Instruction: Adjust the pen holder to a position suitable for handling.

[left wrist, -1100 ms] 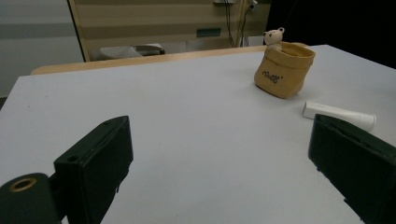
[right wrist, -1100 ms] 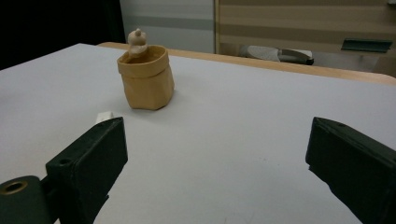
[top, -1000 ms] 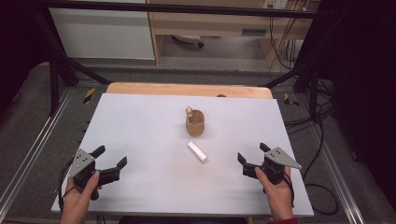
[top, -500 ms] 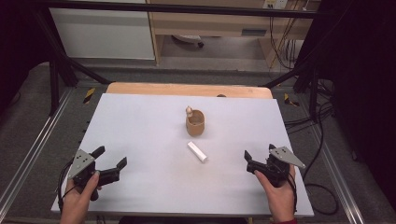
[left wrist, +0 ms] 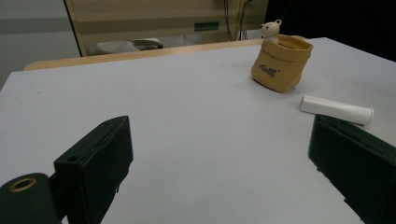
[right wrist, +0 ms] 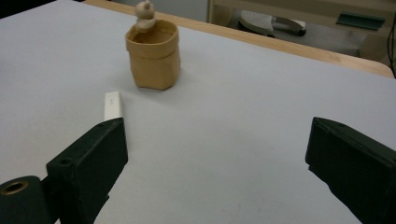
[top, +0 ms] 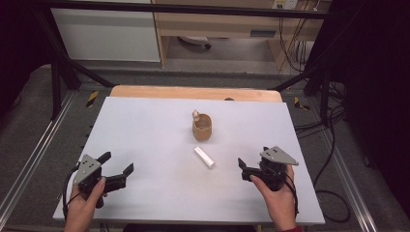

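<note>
White cylindrical plastic tube [top: 204,157] lies flat on the pale grey surface [top: 145,125], near its middle and a little toward the near edge, untouched by either tool. Just beyond it, toward the far edge, stands a small tan fabric pouch [top: 202,127] with a tiny cream bear figure [top: 196,115] perched at its rim; tube and pouch are apart, not touching.

The left hand-held gripper [top: 115,170] rests near the near-left corner, jaws spread wide and empty. The right hand-held gripper [top: 244,170] sits toward the near-right corner, closer to the tube, jaws likewise spread with nothing between them.

By my reading, the work is at its very start: nothing is grasped or lifted. Reaching, gripping the tube and likely placing it into the pouch all remain.
</note>
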Available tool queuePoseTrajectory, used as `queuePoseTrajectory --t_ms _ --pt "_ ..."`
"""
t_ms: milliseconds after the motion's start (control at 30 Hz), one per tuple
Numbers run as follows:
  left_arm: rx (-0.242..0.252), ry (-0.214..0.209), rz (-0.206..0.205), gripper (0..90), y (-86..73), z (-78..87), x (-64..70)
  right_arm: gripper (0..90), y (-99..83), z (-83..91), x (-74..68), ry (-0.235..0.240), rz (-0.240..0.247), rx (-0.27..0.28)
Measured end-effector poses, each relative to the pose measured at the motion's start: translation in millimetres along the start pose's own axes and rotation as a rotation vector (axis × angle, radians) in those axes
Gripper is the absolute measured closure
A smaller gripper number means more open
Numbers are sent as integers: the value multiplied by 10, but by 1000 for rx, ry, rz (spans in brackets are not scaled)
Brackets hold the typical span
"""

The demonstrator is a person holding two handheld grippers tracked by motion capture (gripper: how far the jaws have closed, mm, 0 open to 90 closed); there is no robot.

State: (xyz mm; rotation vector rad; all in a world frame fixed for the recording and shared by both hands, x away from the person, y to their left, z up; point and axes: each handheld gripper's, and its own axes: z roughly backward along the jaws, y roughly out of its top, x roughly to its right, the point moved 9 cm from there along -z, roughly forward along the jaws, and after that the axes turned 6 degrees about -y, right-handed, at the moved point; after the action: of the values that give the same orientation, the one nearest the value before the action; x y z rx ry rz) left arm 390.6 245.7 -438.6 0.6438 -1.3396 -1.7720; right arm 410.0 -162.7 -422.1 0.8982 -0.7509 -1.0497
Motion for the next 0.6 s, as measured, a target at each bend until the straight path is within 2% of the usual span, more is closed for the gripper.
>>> queuePoseTrajectory --t_ms 233,400,600 --pt "-9 -9 -7 67 -13 -10 17 59 60 -150 -254 70 60 -45" --pt "-14 -17 -9 66 -20 -14 33 57 125 -262 -362 116 57 -72" --pt "-20 -22 -11 66 -31 -18 43 54 208 -404 -503 149 81 -97"
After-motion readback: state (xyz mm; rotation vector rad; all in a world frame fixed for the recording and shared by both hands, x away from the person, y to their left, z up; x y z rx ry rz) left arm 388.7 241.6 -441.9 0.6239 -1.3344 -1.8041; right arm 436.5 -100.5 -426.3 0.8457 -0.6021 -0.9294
